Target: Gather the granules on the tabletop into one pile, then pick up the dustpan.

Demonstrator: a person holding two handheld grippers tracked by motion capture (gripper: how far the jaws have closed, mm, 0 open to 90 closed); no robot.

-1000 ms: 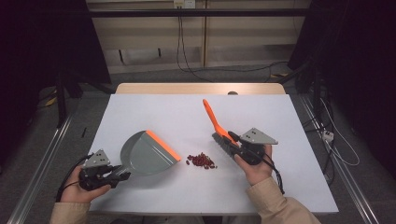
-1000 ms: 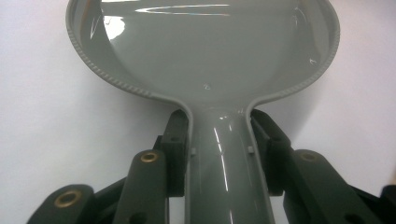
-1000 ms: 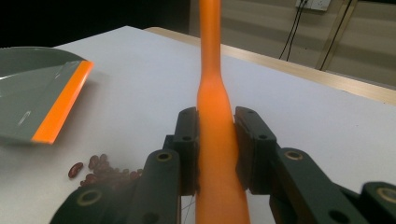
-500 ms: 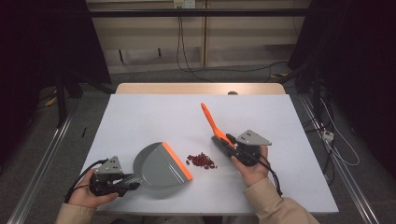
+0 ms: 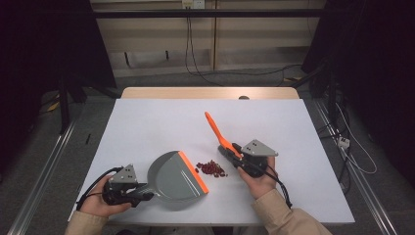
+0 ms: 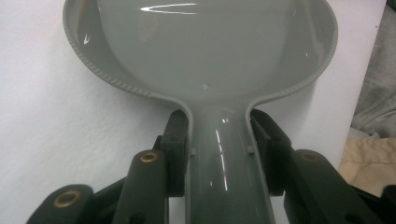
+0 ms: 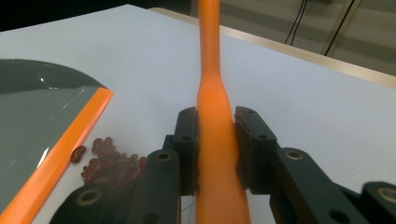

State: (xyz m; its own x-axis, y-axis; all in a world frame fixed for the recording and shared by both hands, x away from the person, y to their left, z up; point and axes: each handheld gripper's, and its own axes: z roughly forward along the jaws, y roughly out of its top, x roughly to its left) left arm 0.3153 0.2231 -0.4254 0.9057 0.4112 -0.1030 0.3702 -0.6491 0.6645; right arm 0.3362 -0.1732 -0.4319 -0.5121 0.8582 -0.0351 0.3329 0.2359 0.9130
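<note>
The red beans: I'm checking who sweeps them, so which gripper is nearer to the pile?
Right. The right gripper holds the orange brush just beside the red beans; the left gripper grips the dustpan handle, across the pan.

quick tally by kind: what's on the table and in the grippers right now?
Grey dustpan with orange lip: 1
Orange-handled brush: 1
Pile of red beans: 1 (single beans too small to count)
Grippers: 2, left gripper shut on the dustpan handle, right gripper shut on the brush
Total: 5
</note>
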